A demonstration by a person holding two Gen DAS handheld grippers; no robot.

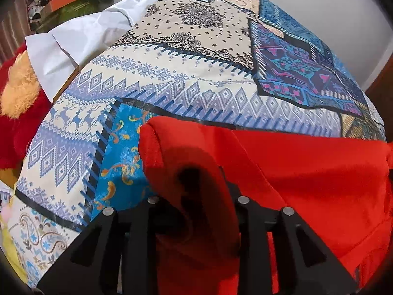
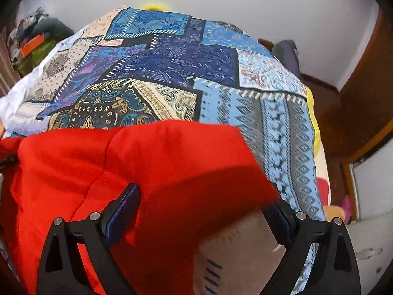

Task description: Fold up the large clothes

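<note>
The red garment lies on a patchwork bedspread, filling the near half of both views. At 10 o'clock sit a white sheet and a plush toy. The left hand-held gripper stands narrow, fingertips buried in red folds, its grip unclear. The right hand-held gripper gapes wide over a loose corner.
</note>
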